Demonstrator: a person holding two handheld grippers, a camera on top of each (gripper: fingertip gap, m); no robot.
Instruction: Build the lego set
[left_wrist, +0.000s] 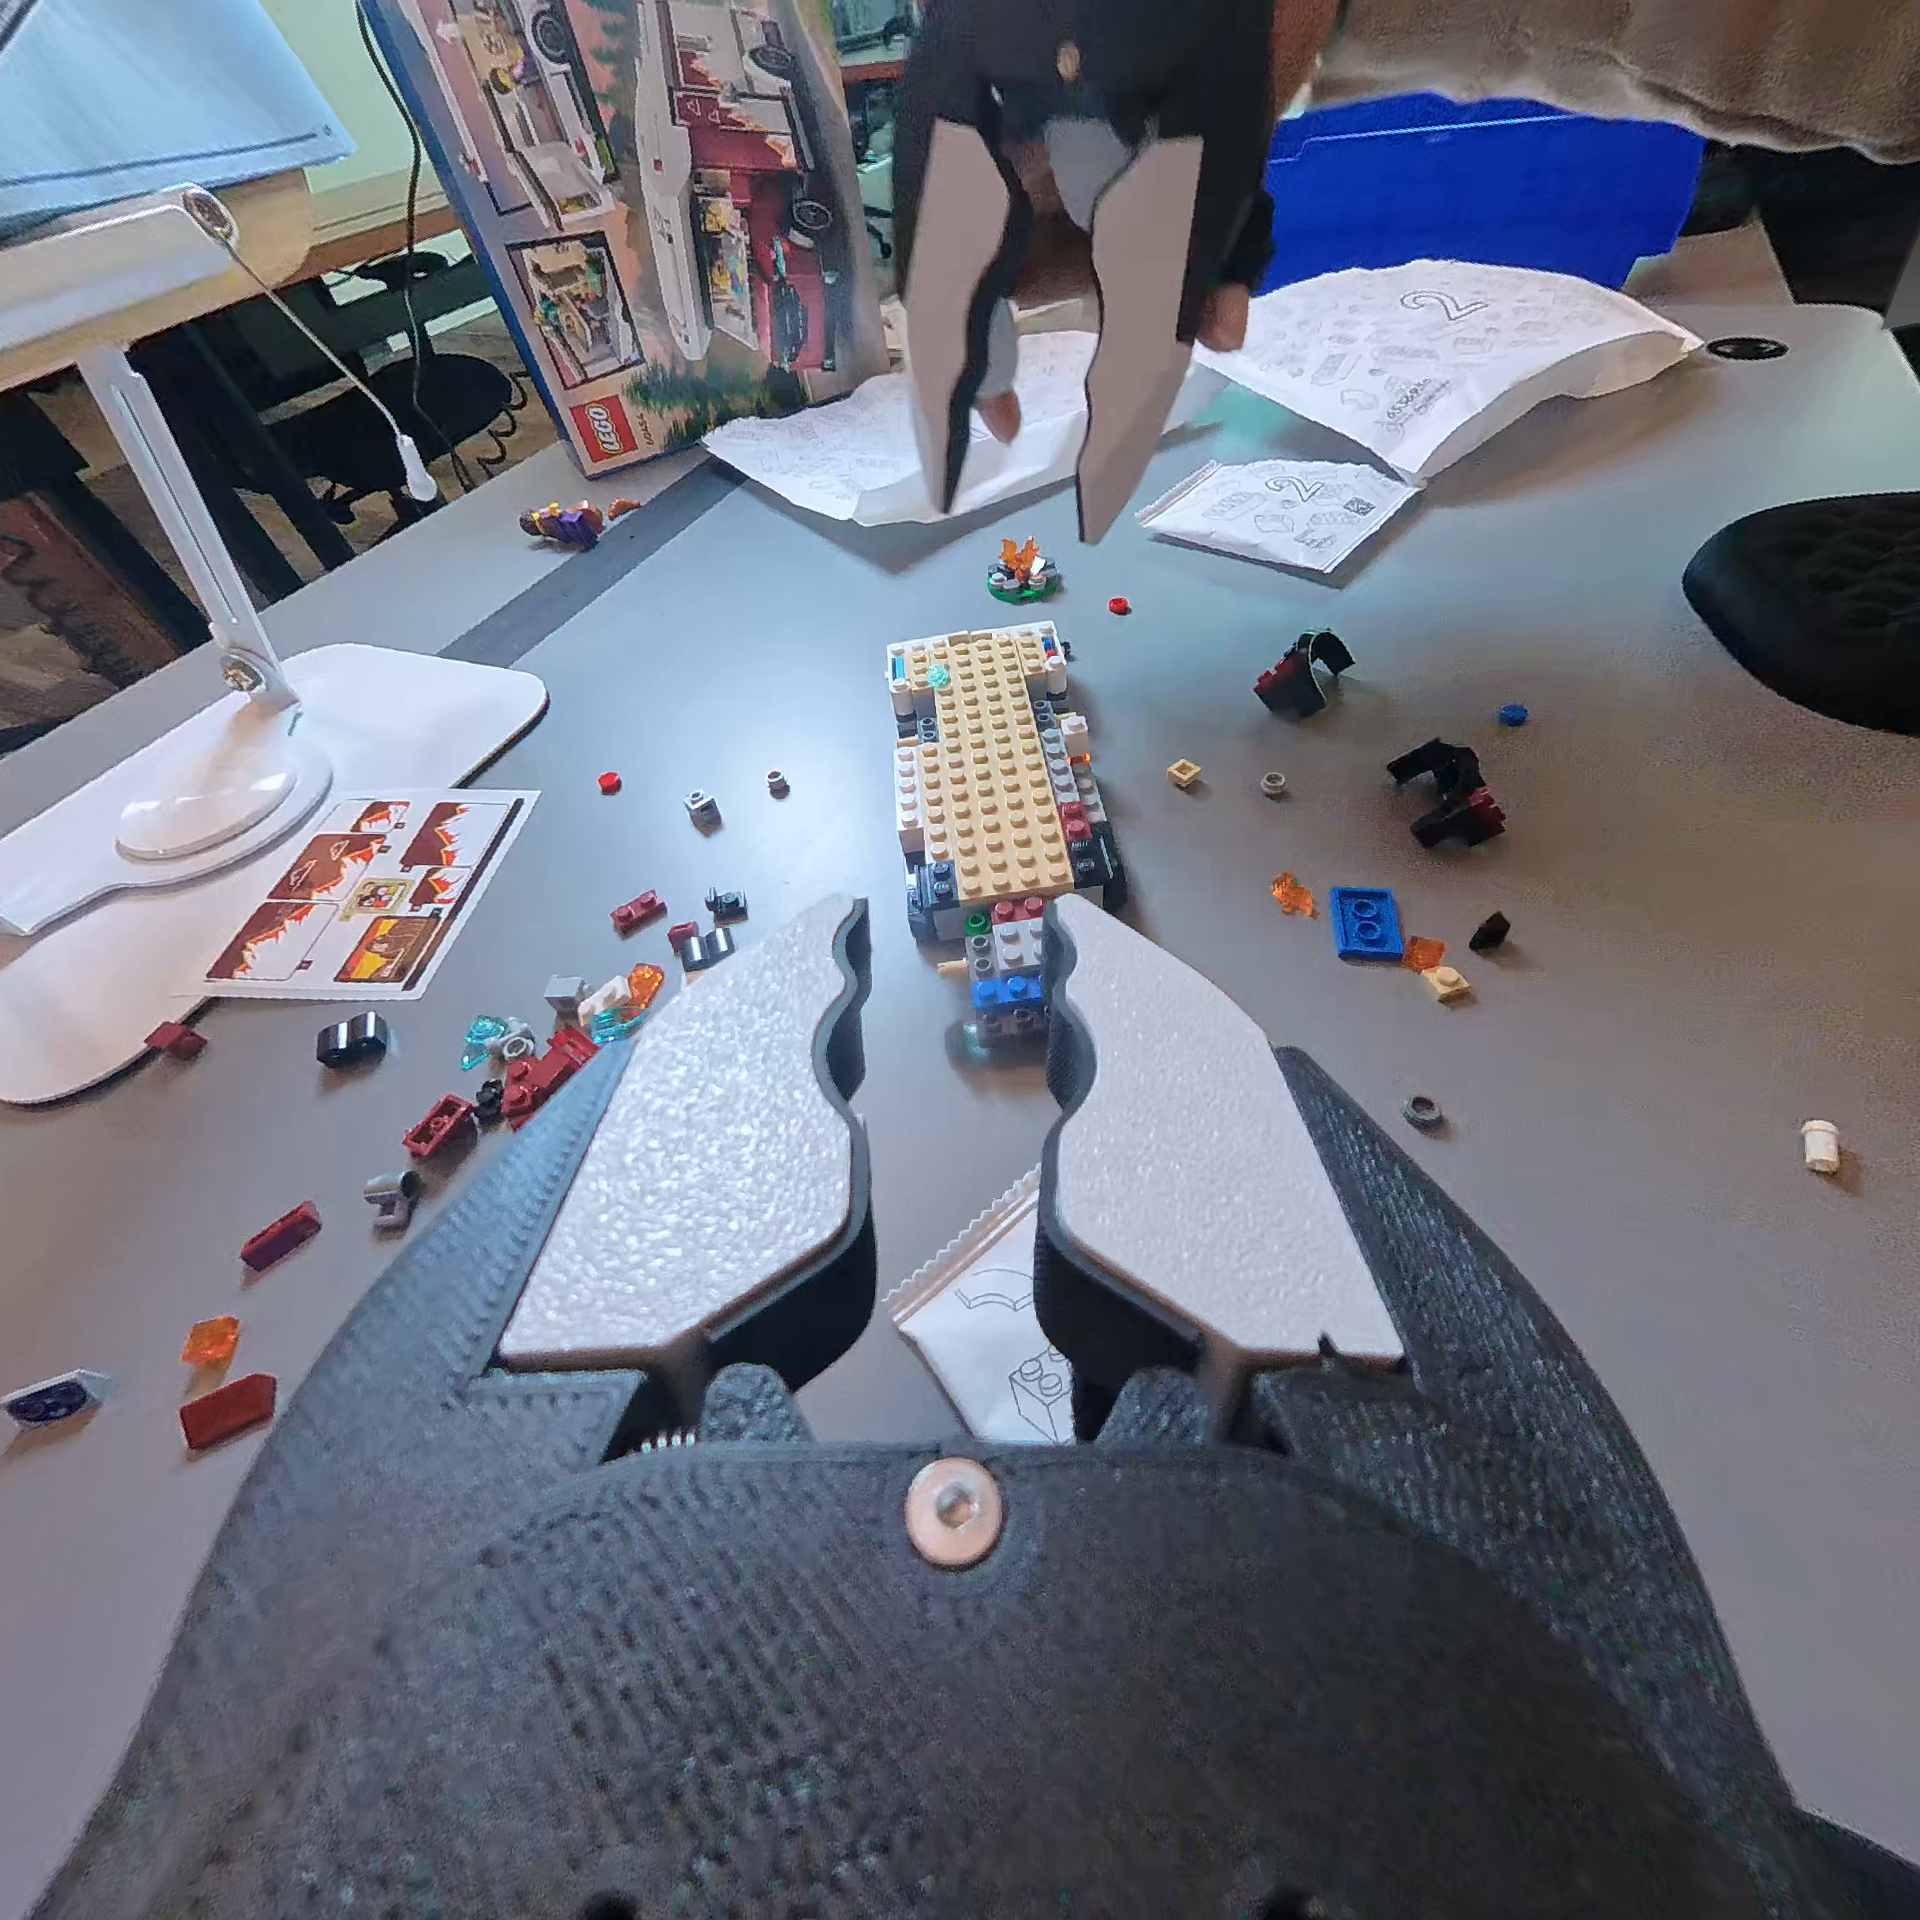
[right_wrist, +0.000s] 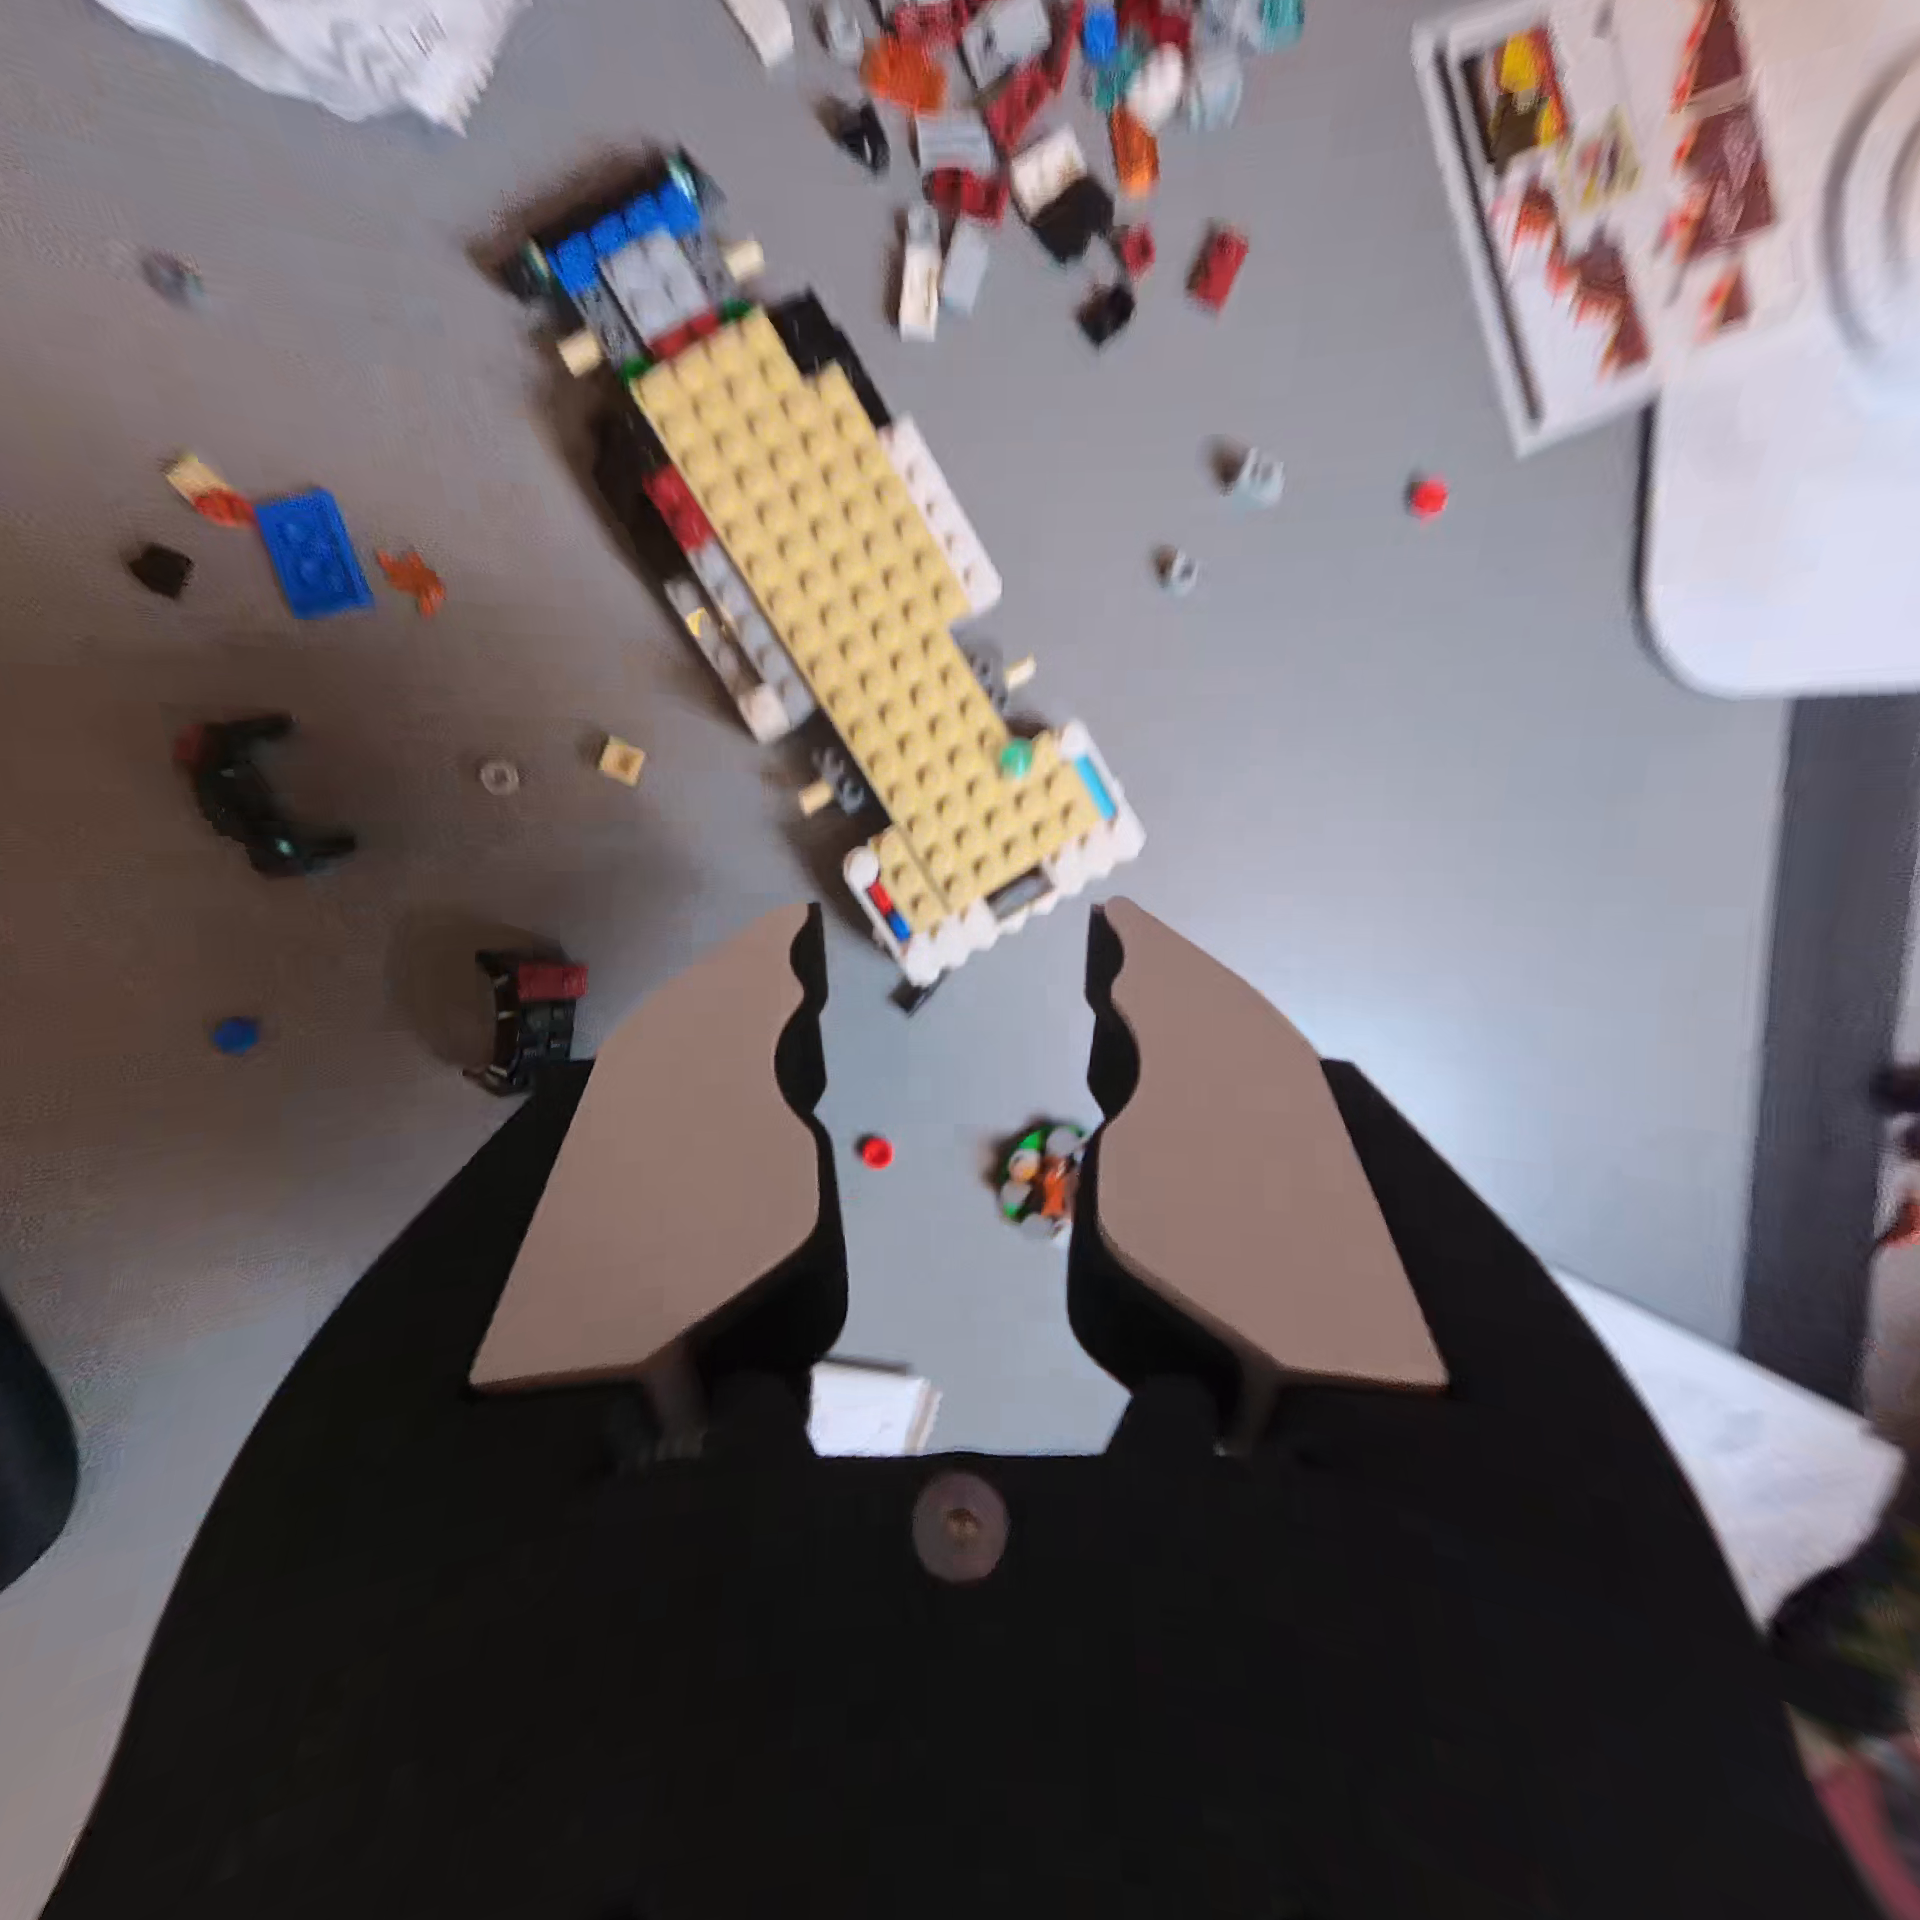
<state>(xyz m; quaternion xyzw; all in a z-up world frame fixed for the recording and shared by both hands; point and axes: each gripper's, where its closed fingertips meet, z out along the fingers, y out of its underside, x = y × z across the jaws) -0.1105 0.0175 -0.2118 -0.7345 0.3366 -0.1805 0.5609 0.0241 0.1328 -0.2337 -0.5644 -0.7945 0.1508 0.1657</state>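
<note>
On the grey table (left_wrist: 1558, 1351), the left gripper (left_wrist: 961, 925) flanks the brick model's (left_wrist: 987, 769) near end, seemingly unclamped; the right gripper (right_wrist: 951, 920) hangs open above its far edge.

Tan-topped brick model (left_wrist: 992, 769), grey table (left_wrist: 1351, 1299)

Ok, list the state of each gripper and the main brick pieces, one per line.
Left gripper: open, right finger beside the brick vehicle's narrow end, no grip evident.
Right gripper: open, empty, above the table.
Brick vehicle: partly built, flat on the table.
Blue plate: loose, lying flat.
Toy box: standing upright.
</note>
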